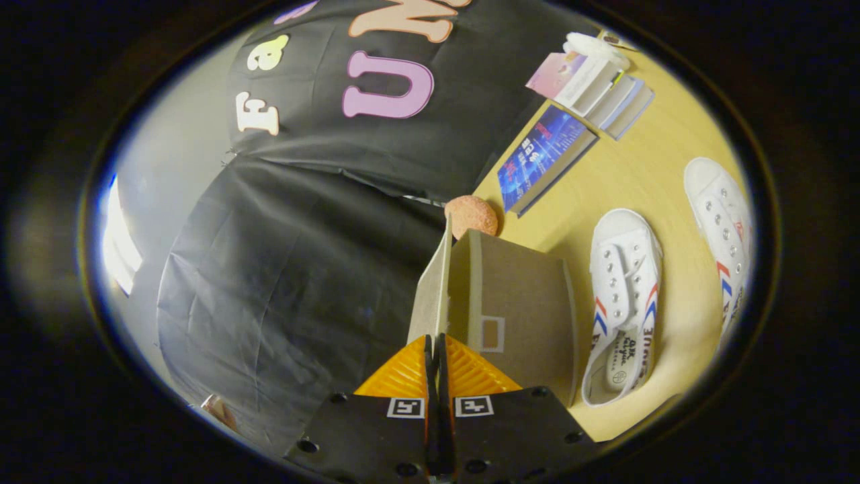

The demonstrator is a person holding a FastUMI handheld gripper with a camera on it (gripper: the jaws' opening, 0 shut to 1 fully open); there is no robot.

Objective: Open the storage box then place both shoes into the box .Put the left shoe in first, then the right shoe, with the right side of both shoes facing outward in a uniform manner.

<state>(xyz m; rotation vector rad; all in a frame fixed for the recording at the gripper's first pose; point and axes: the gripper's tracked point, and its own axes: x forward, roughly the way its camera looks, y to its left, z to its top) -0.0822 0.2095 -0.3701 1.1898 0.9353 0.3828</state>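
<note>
My gripper (435, 344) is shut on the thin cardboard lid flap (433, 286) of the brown storage box (521, 316), both fingers pinching its edge. The flap stands up on edge, lifted away from the box body, which lies just to the right of the fingers. The view is rolled sideways. Two white canvas shoes with red and blue side stripes lie on the yellow table: one shoe (625, 302) right beside the box, the other shoe (722, 228) farther out past it.
An orange-pink sponge ball (471, 216) sits just beyond the box. Farther off, a blue book (541, 158) and a stack of books (598, 84) lie on the table (638, 175). Black cloth wall stands behind the box.
</note>
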